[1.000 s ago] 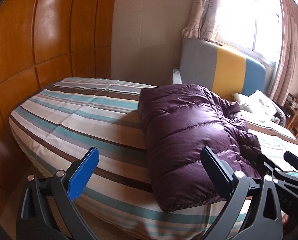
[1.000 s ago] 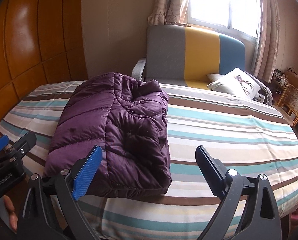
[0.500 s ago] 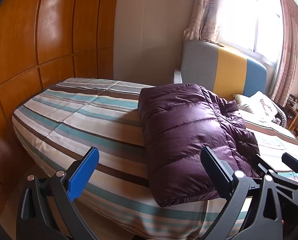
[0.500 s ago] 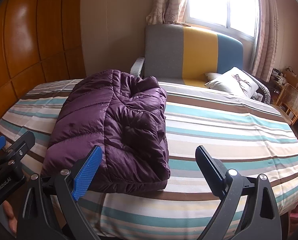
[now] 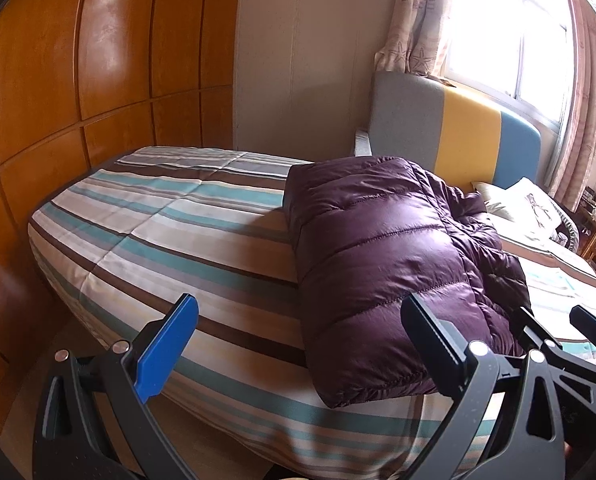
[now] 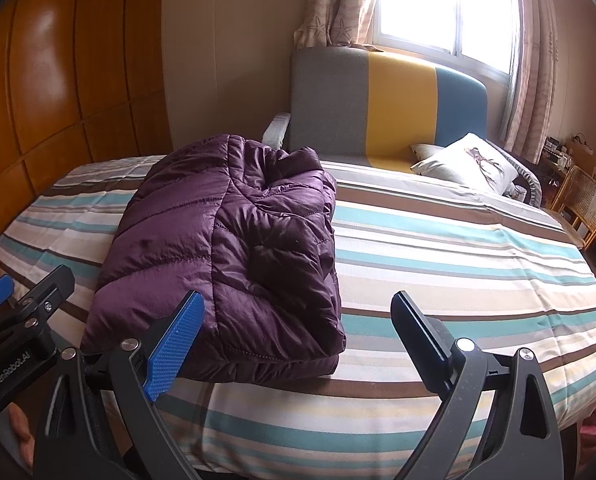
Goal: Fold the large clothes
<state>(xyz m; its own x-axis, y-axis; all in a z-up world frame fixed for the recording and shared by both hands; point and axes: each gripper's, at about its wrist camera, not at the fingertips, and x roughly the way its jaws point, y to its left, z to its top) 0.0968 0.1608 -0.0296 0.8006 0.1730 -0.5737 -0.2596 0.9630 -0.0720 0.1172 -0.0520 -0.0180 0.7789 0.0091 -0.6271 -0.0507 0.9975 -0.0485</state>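
A purple quilted puffer jacket [image 5: 394, 264] lies folded into a thick rectangle on the striped bed [image 5: 170, 232]; it also shows in the right wrist view [image 6: 234, 256], on the bed's [image 6: 458, 264] left half near the front edge. My left gripper [image 5: 298, 340] is open and empty, held back from the bed's near edge, left of the jacket. My right gripper [image 6: 298, 332] is open and empty, just in front of the jacket's near right corner. Neither gripper touches the jacket.
A grey, yellow and blue sofa back [image 6: 386, 104] stands behind the bed under a bright window. A white pillow [image 6: 466, 164] lies at the far right. Wooden wall panels [image 5: 78, 80] run along the left. A wicker chair [image 6: 586, 204] stands at the right.
Both grippers have drawn back slightly and risen, so the bed and jacket sit a little lower and farther in view. The jacket has not moved. Both grippers stay open.
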